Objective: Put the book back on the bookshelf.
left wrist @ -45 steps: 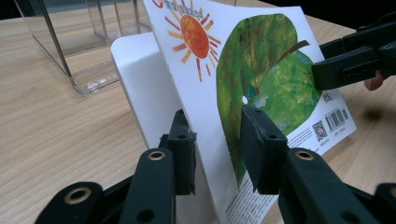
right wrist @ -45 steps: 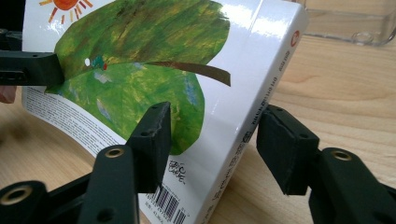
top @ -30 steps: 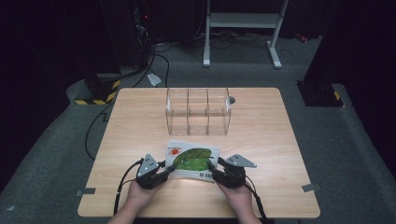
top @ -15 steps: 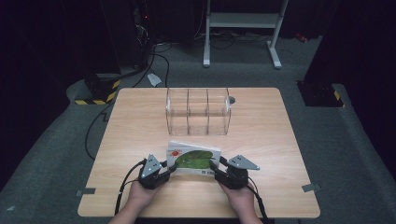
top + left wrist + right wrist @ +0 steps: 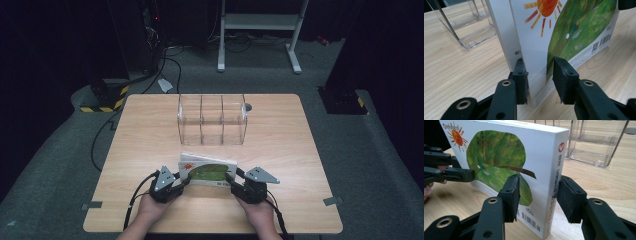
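- Dark room with a grey floor, cables and a metal stand at the top of the high view; a light wooden table [image 5: 150, 150] fills the middle of the frame.
- At the lower centre of the table a picture book [image 5: 207, 171] with a green leaf and orange sun cover stands on edge, propped between two handheld grippers, probably so it can be lifted upright.
- The left gripper [image 5: 537, 72], at the book's left end, has just been opening slightly; its jaws sit narrowly apart around the cover edge, one pad against the back, the other just off the front.
- The right gripper [image 5: 537, 195] has its jaws part open around the spine end; a small gap shows on the spine side, so a firm grip is uncertain.
- Above the book, at the frame's centre, a clear plastic organizer [image 5: 212, 119] with three upright compartments stands empty, likely the book's destination.
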